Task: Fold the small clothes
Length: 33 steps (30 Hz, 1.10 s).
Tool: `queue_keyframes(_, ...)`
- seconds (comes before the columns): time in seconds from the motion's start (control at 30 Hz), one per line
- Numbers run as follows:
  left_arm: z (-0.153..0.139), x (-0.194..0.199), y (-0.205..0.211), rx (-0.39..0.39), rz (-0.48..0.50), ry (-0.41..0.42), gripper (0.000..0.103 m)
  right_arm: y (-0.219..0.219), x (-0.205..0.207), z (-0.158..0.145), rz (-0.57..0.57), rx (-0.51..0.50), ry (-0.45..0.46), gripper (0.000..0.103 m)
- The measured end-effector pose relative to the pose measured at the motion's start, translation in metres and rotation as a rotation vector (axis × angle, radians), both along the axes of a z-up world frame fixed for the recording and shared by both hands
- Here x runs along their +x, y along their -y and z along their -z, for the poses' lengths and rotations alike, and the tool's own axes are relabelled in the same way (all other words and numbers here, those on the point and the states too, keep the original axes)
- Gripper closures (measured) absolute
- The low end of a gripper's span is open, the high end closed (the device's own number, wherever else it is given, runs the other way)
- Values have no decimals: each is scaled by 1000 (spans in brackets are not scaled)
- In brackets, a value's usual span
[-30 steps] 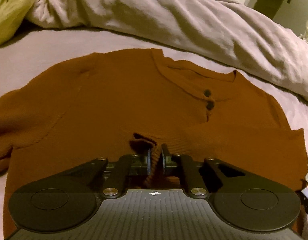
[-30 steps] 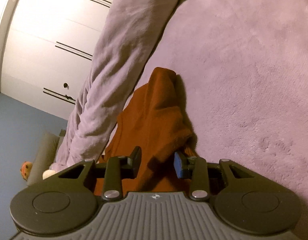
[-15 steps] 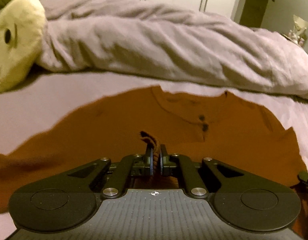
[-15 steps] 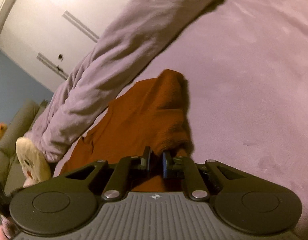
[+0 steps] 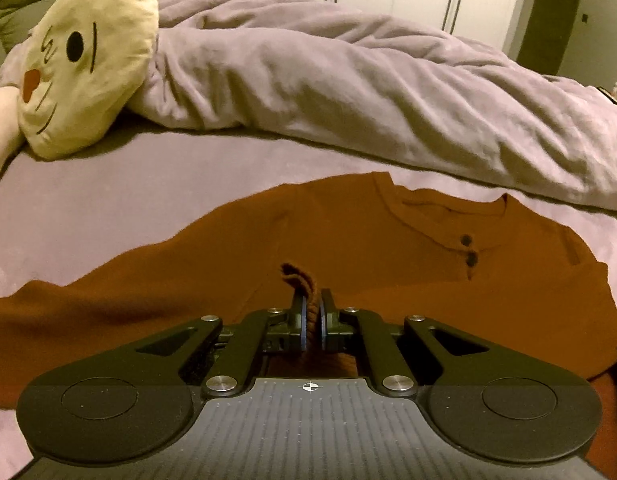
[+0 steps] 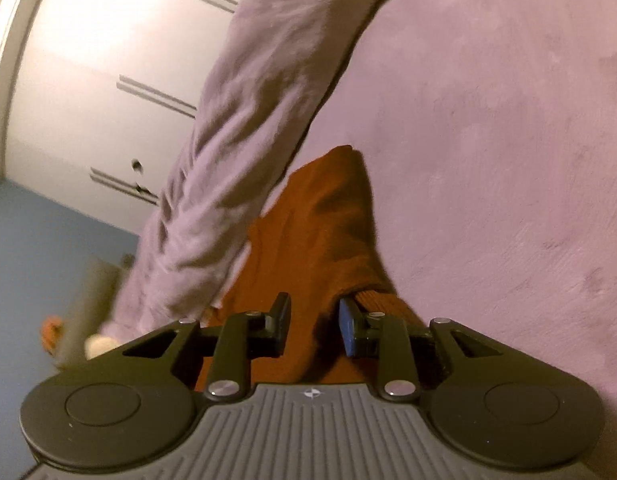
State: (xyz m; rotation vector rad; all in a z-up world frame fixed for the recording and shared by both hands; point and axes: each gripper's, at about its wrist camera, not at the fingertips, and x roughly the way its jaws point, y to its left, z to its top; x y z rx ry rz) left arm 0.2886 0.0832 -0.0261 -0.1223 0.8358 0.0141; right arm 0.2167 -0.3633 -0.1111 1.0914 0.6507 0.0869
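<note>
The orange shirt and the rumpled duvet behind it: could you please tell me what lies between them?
Only a bare strip of the lilac bedsheet separates the orange shirt from the duvet, seen in the left wrist view.

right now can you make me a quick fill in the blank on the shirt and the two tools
1. The left tool is shut on the ribbed cuff of the ____ shirt.
2. The right tool has its jaws ____.
3. The shirt's placket shows ____ dark buttons.
4. The plush toy lies on the ____ side of the left wrist view.

Missing words: orange; open; two; left
</note>
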Motion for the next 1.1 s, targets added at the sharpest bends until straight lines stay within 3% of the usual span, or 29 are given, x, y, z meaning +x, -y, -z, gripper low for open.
queue_keyframes(0.17, -7, 1, -5, -29, -16, 22, 95, -1, 15, 4, 4, -13, -33, 78)
queue_keyframes(0.33, -13, -2, -2, -14, -17, 44, 95, -2, 25, 14, 18, 52, -61, 78)
queue_keyframes(0.37, -13, -2, -2, -12, -18, 44, 95, -3, 26, 14, 16, 46, -68, 86)
queue_keyframes(0.43, -13, -3, 0, -10, -11, 41, 95, -5, 29, 4, -1, -83, -78, 93)
queue_keyframes(0.57, 0, -6, 15, 52, 31, 17, 96, -24, 27, -23, -31, -522, -41, 97)
queue_keyframes(0.63, 9, -8, 22, 93, 50, 10, 96, -36, 29, -20, -63, -623, -56, 97)
queue_keyframes(0.73, 20, -9, 15, 73, 30, -19, 96, -56, 29, -18, -135, -771, -41, 92)
queue_keyframes(0.8, 23, -11, 6, 56, 13, -25, 96, -55, 25, -24, -168, -758, -31, 83)
queue_keyframes(0.87, 25, -14, -1, 67, -2, -27, 96, -46, 21, -27, -187, -665, -19, 71)
queue_keyframes(0.93, 26, -18, -8, 100, -43, -33, 96, -40, 13, -27, -191, -619, -23, 70)
queue_keyframes(1.03, 28, -21, -25, 27, -65, -53, 96, -42, 3, -28, -193, -612, -17, 67)
queue_keyframes(1.1, 27, -23, -29, -23, -48, -60, 86, -46, -4, -29, -195, -615, -11, 66)
